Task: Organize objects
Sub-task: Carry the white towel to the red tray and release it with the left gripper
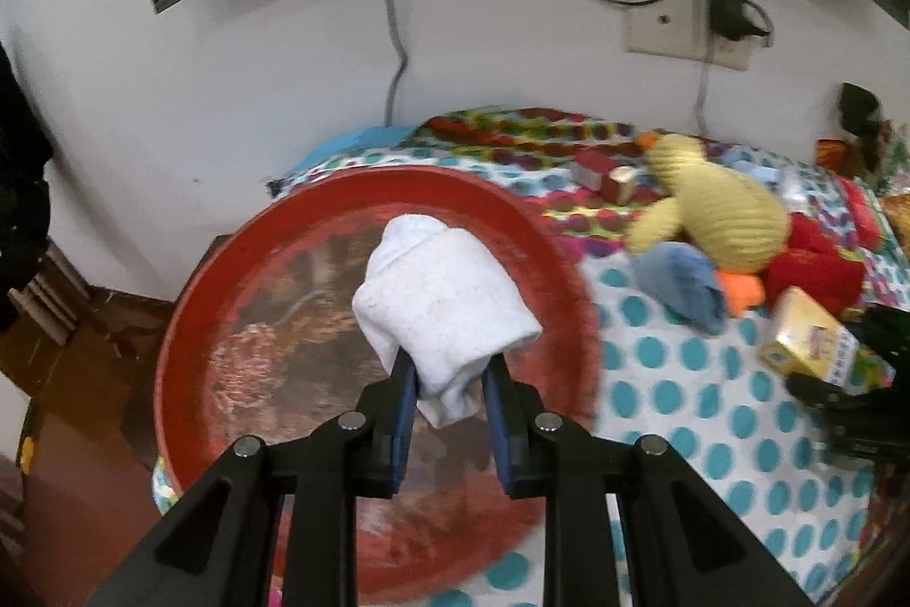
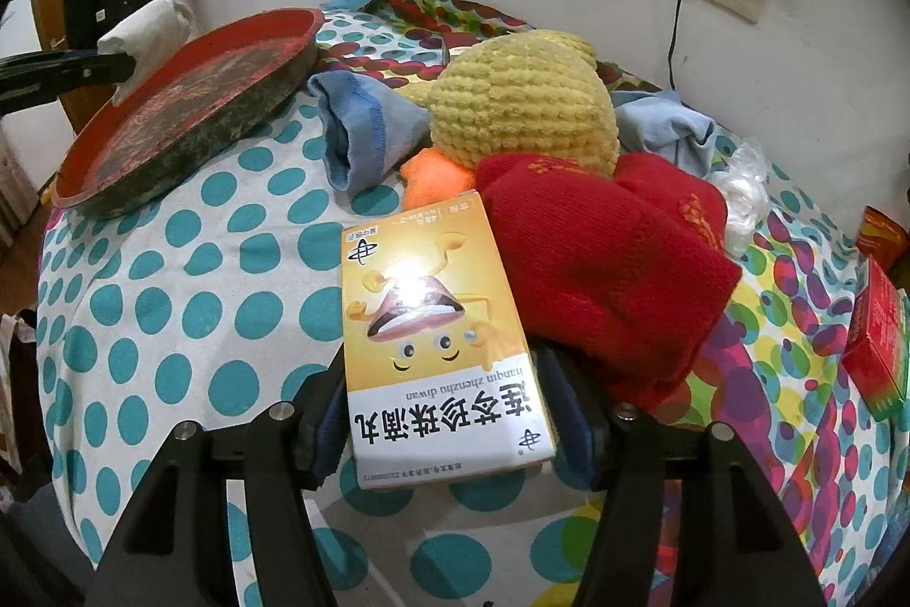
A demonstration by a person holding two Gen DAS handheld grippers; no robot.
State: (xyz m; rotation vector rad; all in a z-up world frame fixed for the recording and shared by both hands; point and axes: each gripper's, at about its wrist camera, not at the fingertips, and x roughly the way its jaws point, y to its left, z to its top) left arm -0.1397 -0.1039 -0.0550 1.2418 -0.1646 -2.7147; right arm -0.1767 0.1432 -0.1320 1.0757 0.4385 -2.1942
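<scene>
Left gripper (image 1: 449,382): pinches white sock (image 1: 441,308) over red tray (image 1: 187,322).
Right gripper (image 2: 446,413): clamps yellow box (image 2: 432,322).
Box print: "jianqin zhenzhu diwan".

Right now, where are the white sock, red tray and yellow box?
white sock (image 1: 443,288), left wrist view, middle of its bundled body.
red tray (image 1: 187,317), left wrist view, left rim.
yellow box (image 2: 432,317), right wrist view, printed front face.

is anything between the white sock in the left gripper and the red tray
Nothing visible. The left hand-held gripper holds the white sock right over the red tray, whose worn floor under it looks bare.
</scene>
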